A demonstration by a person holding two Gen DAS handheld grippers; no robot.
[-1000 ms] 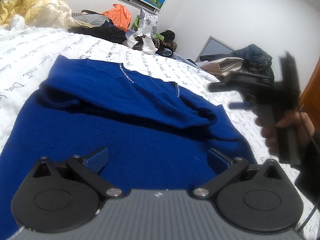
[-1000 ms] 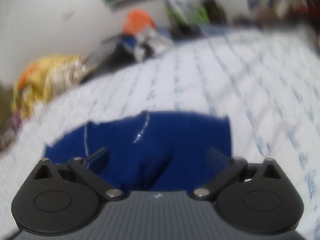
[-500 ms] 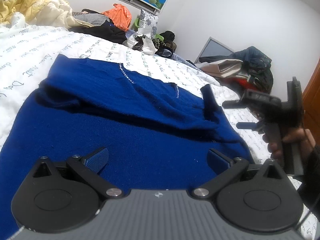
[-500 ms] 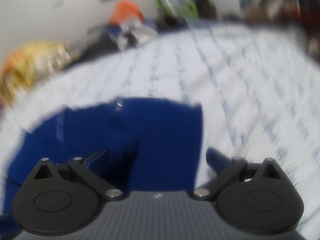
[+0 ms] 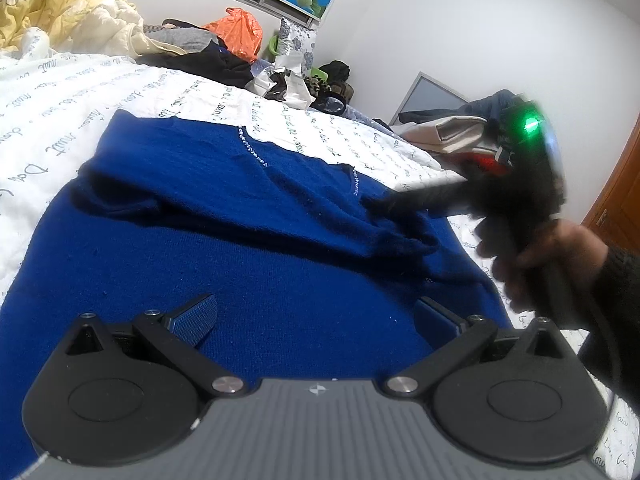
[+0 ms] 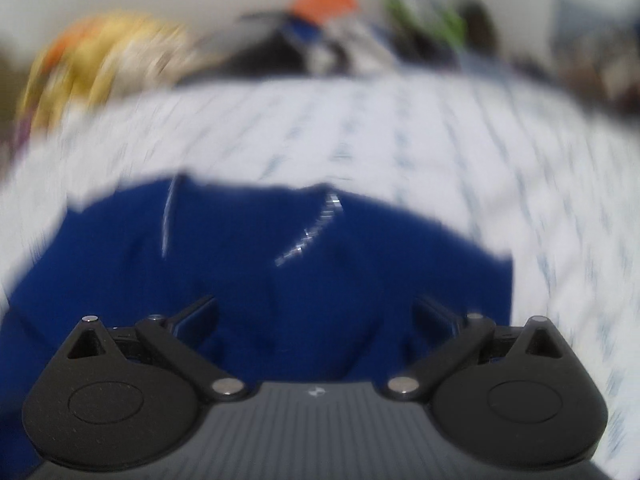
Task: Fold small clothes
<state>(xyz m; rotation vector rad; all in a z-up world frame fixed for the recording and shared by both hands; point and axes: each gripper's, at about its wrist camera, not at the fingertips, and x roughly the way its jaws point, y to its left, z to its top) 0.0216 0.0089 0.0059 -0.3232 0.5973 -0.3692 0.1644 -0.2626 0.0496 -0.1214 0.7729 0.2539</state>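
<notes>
A dark blue knit sweater (image 5: 248,264) lies spread on the white bed sheet (image 5: 60,120), with its upper part folded down across the body and a beaded trim (image 5: 252,148) near the neckline. My left gripper (image 5: 316,316) hovers low over the sweater's near half, open, with nothing between its fingers. A hand (image 5: 560,256) holds my right gripper (image 5: 388,202), blurred, over the sweater's right edge with its fingers pointing left. In the right wrist view, which is motion-blurred, the right gripper (image 6: 316,314) is open above the blue sweater (image 6: 280,280).
A yellow quilt (image 5: 60,8) is bunched at the far left. Dark clothes and an orange bag (image 5: 240,36) line the bed's far edge. More clothes (image 5: 452,132) are heaped at the right, near a wooden door (image 5: 620,200). Bare sheet lies left of the sweater.
The right gripper has swung left from beside the bed to over the sweater's right edge. The raised bit of blue cloth there is now hidden behind it. The left gripper has barely moved.
</notes>
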